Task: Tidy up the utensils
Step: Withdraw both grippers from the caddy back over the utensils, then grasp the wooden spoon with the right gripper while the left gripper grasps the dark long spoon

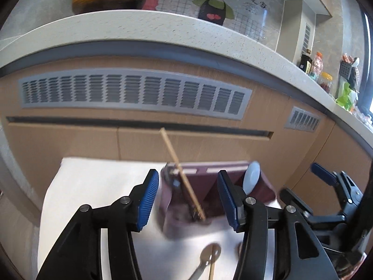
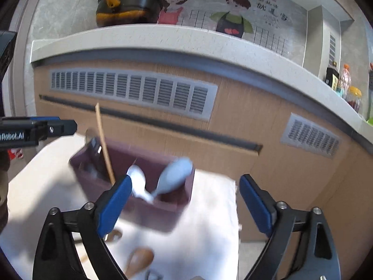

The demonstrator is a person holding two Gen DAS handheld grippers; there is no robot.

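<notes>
A purple utensil holder (image 1: 216, 182) (image 2: 149, 212) stands on a white table (image 1: 93, 186) (image 2: 205, 233). A wooden chopstick (image 1: 181, 175) (image 2: 103, 140) leans in its left compartment. Two white spoons (image 2: 174, 175) rest in its right compartment; one shows in the left wrist view (image 1: 251, 177). My left gripper (image 1: 186, 198) is open and empty, just in front of the holder. My right gripper (image 2: 184, 200) is open and empty above the holder's right side; it shows in the left wrist view (image 1: 326, 186). A metal spoon (image 1: 207, 261) and a wooden spoon (image 2: 139, 261) lie on the table near me.
Wooden cabinets with grey vents (image 1: 130, 93) (image 2: 130, 88) stand behind the table under a pale counter (image 1: 139, 28). A black and yellow pot (image 2: 126, 7) sits on it. Bottles and jars (image 1: 317, 70) stand at the right.
</notes>
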